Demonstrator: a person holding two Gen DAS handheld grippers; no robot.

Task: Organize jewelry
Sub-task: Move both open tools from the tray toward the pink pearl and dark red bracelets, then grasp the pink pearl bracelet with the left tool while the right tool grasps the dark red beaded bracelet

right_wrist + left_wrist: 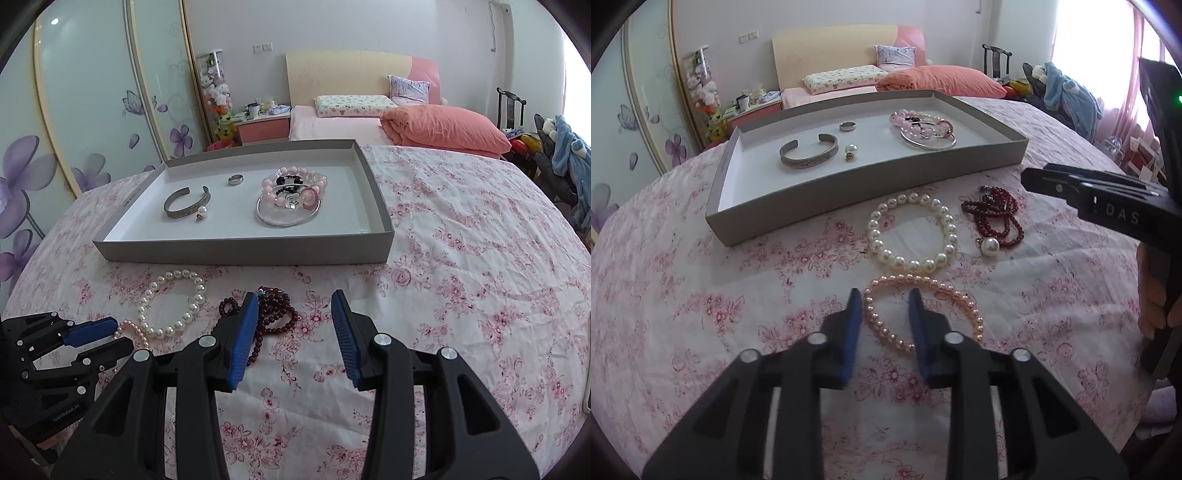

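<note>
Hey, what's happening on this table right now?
A person with tongs in each hand is sorting jewelry into a grey tray. A silver cuff, ring, pearl earring, bangle and pink bead bracelet are already inside. The open left tongs straddle a pink pearl bracelet on the floral cloth. The right tongs hover open beside a dark red bead strand. A white pearl bracelet still waits outside.

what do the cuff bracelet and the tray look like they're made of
Cuff bracelet: looks like metal, dull grey-silver, with an embossed pattern on its outer band; probably silver or an alloy, can't tell which.
Tray: looks like matte grey cardboard with a white inside, given its thin, straight folded walls.
</note>
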